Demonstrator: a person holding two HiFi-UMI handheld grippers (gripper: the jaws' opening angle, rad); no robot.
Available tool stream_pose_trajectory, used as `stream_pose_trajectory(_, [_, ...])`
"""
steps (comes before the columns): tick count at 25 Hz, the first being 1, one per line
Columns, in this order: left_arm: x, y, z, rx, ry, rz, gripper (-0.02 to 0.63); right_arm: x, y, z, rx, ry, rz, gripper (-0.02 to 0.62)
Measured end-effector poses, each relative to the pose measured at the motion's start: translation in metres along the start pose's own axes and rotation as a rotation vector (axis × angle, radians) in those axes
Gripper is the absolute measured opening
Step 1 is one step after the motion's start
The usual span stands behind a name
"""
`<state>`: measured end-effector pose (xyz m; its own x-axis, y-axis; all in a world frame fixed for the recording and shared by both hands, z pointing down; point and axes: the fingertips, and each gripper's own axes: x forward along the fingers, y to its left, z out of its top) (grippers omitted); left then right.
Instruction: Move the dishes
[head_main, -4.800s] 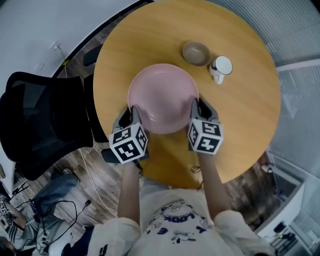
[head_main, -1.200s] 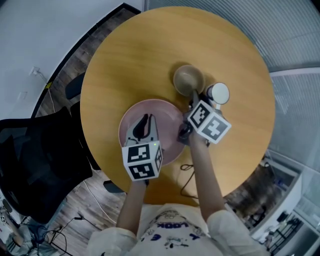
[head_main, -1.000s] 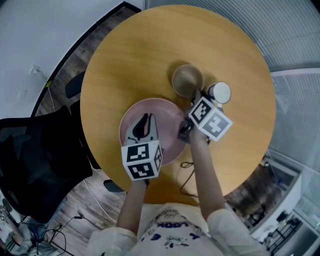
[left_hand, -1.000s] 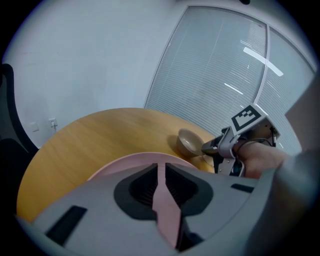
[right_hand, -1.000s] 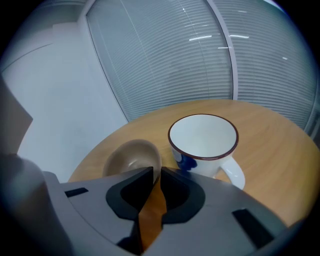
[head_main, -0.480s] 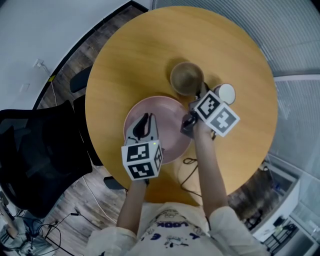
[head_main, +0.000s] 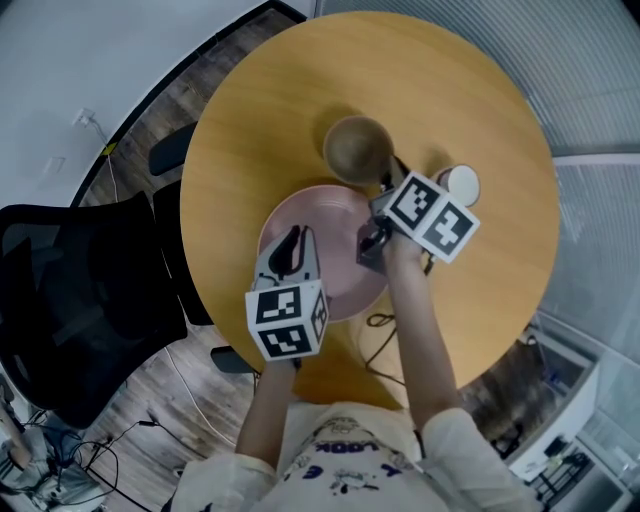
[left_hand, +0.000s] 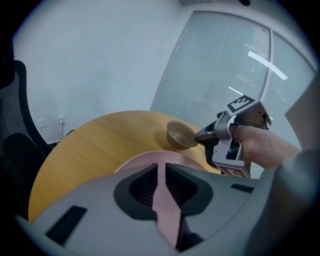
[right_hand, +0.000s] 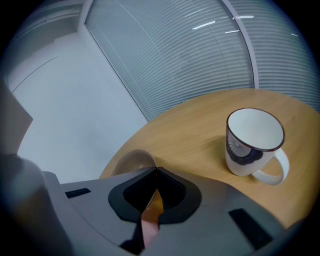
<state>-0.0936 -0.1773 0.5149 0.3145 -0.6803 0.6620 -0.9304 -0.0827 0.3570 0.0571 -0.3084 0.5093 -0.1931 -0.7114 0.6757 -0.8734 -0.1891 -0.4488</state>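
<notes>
A pink plate (head_main: 335, 235) lies on the near part of the round wooden table (head_main: 270, 100). My left gripper (head_main: 290, 240) hovers over the plate's left side with its jaws shut and nothing in them; the plate (left_hand: 145, 157) shows beyond the left gripper (left_hand: 160, 165). My right gripper (head_main: 388, 178) is shut on the near rim of a small brown bowl (head_main: 355, 150), which hangs slightly off the table. The left gripper view shows that bowl (left_hand: 179, 135) pinched by the right gripper (left_hand: 199, 136). A white mug (right_hand: 252, 142) stands to the right of the right gripper (right_hand: 156, 170).
The mug (head_main: 462, 183) stands near the table's right edge. A black office chair (head_main: 80, 290) is beside the table on the left, with cables on the floor. Slatted blinds (right_hand: 200, 50) run behind the table.
The right gripper has moved up and to the left with the bowl, away from the mug. The left gripper has stayed over the plate. Earlier both grippers held the plate's rim.
</notes>
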Motion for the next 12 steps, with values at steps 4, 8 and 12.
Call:
stream_pose_trajectory(4, [-0.003, 0.002, -0.001, -0.004, -0.003, 0.007, 0.048, 0.005, -0.001, -0.009, -0.001, 0.034, 0.001, 0.008])
stream_pose_trajectory(8, [-0.005, 0.006, -0.002, -0.007, 0.000, 0.006, 0.048, 0.010, -0.002, -0.017, -0.022, 0.059, -0.019, 0.009])
stream_pose_trajectory(12, [-0.006, 0.011, -0.005, -0.009, 0.002, 0.014, 0.048, 0.014, -0.004, -0.020, -0.072, 0.064, -0.056, 0.009])
